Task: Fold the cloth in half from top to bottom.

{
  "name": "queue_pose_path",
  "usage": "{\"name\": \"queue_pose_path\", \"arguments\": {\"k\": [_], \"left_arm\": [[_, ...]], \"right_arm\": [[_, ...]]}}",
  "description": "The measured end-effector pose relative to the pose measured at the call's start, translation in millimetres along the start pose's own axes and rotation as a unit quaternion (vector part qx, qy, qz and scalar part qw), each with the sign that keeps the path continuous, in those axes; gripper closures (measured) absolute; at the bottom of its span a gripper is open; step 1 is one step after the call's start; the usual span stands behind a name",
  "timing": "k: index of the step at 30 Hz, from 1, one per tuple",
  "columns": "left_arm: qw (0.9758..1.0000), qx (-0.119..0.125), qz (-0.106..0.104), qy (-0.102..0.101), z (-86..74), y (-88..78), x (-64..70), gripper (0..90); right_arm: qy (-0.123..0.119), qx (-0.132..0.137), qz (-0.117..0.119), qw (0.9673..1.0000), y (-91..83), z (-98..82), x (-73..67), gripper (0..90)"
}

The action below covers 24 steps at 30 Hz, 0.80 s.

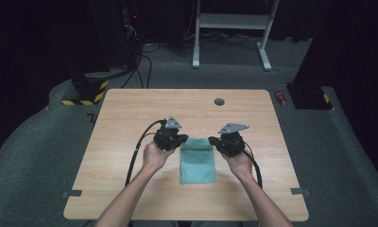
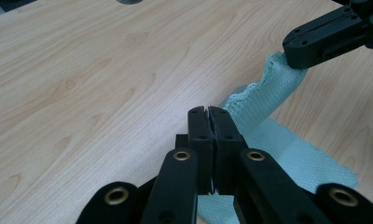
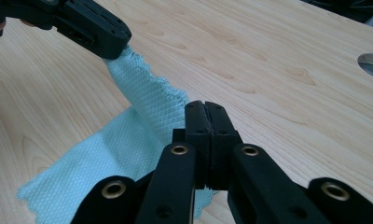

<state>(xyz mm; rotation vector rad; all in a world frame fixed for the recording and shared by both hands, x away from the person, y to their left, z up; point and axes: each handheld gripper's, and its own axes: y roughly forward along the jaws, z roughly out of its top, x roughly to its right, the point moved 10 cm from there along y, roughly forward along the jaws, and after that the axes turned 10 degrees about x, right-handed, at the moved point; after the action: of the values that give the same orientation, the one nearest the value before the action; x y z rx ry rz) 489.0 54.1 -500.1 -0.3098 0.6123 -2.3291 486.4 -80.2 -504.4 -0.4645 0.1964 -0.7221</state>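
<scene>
The teal cloth (image 1: 197, 161) lay flat on the worktop (image 1: 130, 189) nearest the person. At its far edge, the left gripper (image 1: 178, 140) and right gripper (image 1: 214, 140) each had jaws clamped on a corner, lifting it. A fold seemed underway; next, both corners needed carrying together toward the near edge.

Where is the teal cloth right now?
In the high view the teal cloth lies mid-table toward the near edge, its far corners pinched and lifted by the left gripper and right gripper.
</scene>
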Motion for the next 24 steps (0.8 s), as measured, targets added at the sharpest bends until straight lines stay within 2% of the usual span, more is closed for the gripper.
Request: {"name": "queue_pose_path", "arguments": {"k": [8, 15, 20, 24], "left_arm": [[1.0, 0.004, -0.002, -0.001, -1.6, -3.0, 3.3, 88.5], [1.0, 0.002, -0.007, -0.001, -7.6, -5.5, 8.5, 88.5], [0.9999, 0.006, -0.007, -0.011, -10.0, -7.8, 10.7, 88.4], [1.0, 0.004, -0.005, -0.006, -12.5, -8.6, 13.4, 88.4]], "right_arm": [[-0.005, -0.001, 0.005, 1.0, -3.6, -2.6, -4.3, 89.8], [0.0, -0.004, 0.012, 0.9999, -6.9, -8.8, -9.1, 89.8], [-0.001, -0.002, 0.016, 0.9999, -8.9, -9.6, -12.7, 89.8], [0.0, -0.002, 0.019, 0.9998, -10.2, -12.4, -15.2, 89.8]]}}
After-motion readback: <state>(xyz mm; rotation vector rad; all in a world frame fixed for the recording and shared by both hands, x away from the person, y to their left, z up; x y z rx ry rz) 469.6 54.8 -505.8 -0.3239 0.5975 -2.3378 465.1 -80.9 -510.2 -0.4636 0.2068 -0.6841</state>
